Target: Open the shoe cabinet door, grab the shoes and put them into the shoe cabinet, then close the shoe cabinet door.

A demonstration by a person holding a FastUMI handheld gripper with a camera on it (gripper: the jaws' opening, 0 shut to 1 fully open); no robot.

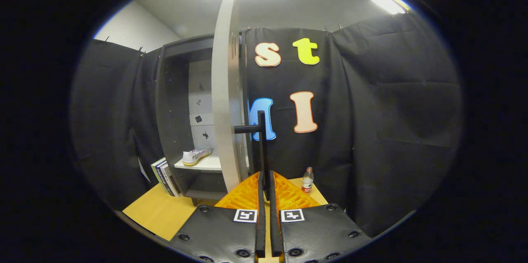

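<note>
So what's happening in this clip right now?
A hand-held gripper has its fingers closed on the black bar handle of the shoe cabinet door, which stands open. A white shoe already sits on a shelf inside the cabinet. Books lean beside it, and a bottle stands on the table.

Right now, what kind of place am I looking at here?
Probably a staged test booth, not a home: black cloth walls surround a shoe cabinet on a tabletop, a shoe on its shelf. The gripper is shut on the door handle.
</note>
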